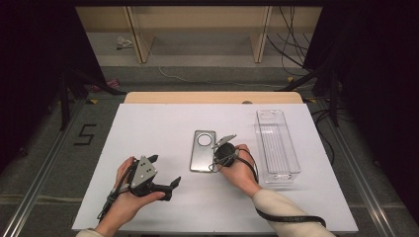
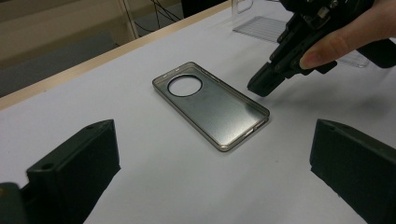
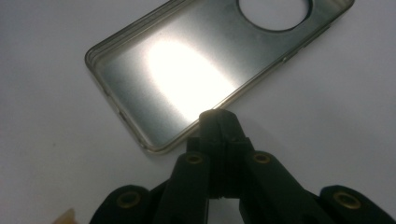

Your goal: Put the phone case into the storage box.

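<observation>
A translucent grey phone case (image 1: 203, 150) with a round camera hole lies flat, inside up, at the middle of the white table (image 1: 148, 123). My right gripper (image 1: 217, 157) stands over the case's right long edge. In the right gripper view its jaws are pressed together, the tips (image 3: 218, 123) at the rim of the case (image 3: 187, 79) with nothing between them. In the left gripper view the right gripper's tip (image 2: 261, 86) sits just off the case (image 2: 210, 105). My left gripper (image 1: 165, 171) rests on the table at the front left, open, its jaws (image 2: 215, 186) wide apart and pointing at the case.
A clear, long plastic box (image 1: 276, 145) stands at the right side of the table, also seen as the box (image 2: 280, 28) in the left gripper view. A wooden strip (image 1: 212, 97) runs along the table's far edge. Cables lie on the floor beyond.
</observation>
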